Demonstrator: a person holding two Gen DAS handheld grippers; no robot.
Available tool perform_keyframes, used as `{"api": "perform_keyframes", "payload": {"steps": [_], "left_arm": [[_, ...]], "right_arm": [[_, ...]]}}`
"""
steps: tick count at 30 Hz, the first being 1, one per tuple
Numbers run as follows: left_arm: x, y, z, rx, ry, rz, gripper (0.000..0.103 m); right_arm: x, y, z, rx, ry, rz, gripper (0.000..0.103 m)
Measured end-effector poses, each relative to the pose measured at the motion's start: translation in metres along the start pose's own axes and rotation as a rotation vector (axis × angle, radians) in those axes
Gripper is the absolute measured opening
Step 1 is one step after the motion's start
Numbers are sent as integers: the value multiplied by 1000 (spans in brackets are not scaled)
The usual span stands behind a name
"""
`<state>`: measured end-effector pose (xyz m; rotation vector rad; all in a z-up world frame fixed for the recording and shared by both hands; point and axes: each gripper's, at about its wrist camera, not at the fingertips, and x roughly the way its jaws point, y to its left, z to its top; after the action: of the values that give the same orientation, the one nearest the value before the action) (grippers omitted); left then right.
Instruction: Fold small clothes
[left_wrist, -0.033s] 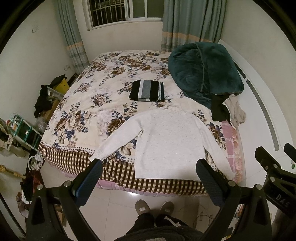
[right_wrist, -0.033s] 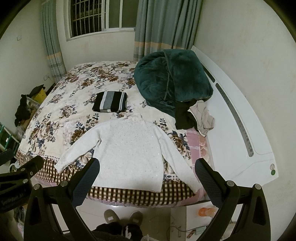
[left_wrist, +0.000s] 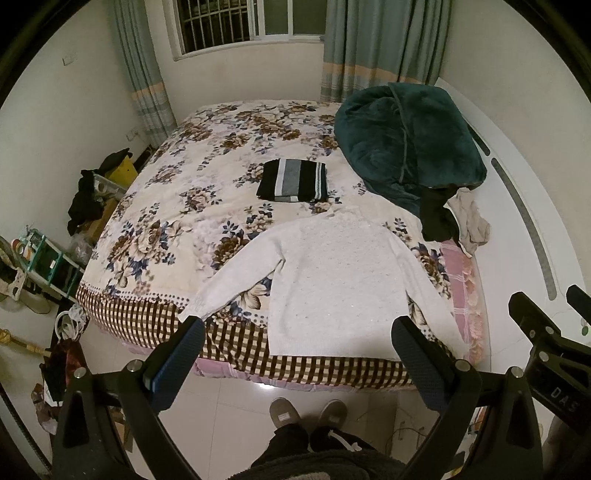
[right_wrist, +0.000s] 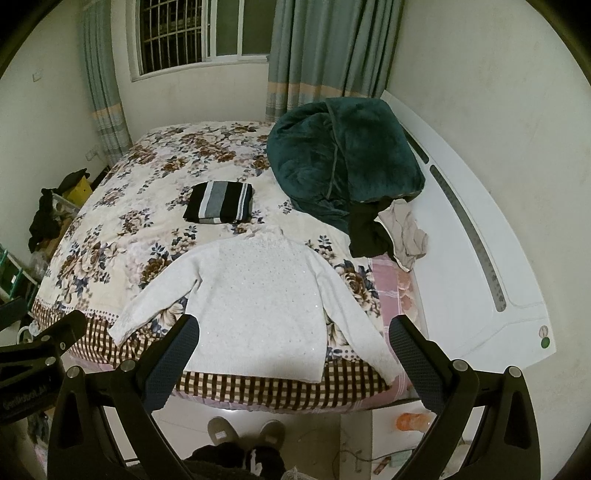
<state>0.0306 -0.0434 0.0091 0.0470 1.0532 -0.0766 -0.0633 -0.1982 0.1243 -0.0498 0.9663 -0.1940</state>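
A white long-sleeved sweater (left_wrist: 332, 280) lies flat, sleeves spread, at the near edge of the floral bed (left_wrist: 207, 162); it also shows in the right wrist view (right_wrist: 258, 306). A folded black-and-grey striped garment (left_wrist: 293, 181) lies behind it, also in the right wrist view (right_wrist: 219, 202). My left gripper (left_wrist: 295, 354) is open and empty, held above the floor in front of the bed. My right gripper (right_wrist: 293, 354) is open and empty too, beside the left one.
A dark green blanket (left_wrist: 406, 140) is heaped at the bed's right, with a black cloth (left_wrist: 437, 218) and a beige cloth (left_wrist: 472, 221) beside it. A white headboard (right_wrist: 480, 258) runs along the right. Clutter and shelves (left_wrist: 44, 258) stand on the left. The person's slippers (left_wrist: 306, 413) are on the tiled floor.
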Motion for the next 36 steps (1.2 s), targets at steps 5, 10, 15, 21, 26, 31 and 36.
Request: {"api": "perform_keyframes", "payload": {"steps": [5, 10, 15, 21, 26, 31, 36], "left_arm": [[19, 5, 9, 9, -39, 4, 103], [65, 10, 19, 31, -92, 35, 103], [136, -6, 31, 59, -50, 50, 103], [234, -44, 40, 76, 81, 101, 103], [313, -81, 38, 105, 192, 175, 103], [393, -116, 25, 174, 258, 203, 103], [470, -138, 5, 194, 354, 193, 103]], "right_arm": [[16, -19, 21, 45, 29, 7, 103], [73, -68, 14, 227, 74, -54, 103], [149, -139, -28, 436, 130, -176, 103], [280, -237, -99, 685, 302, -246, 99], [396, -301, -185, 879, 490, -223, 53], [477, -334, -269, 1103, 627, -234, 53], [527, -355, -329, 1344, 639, -261, 54]]}}
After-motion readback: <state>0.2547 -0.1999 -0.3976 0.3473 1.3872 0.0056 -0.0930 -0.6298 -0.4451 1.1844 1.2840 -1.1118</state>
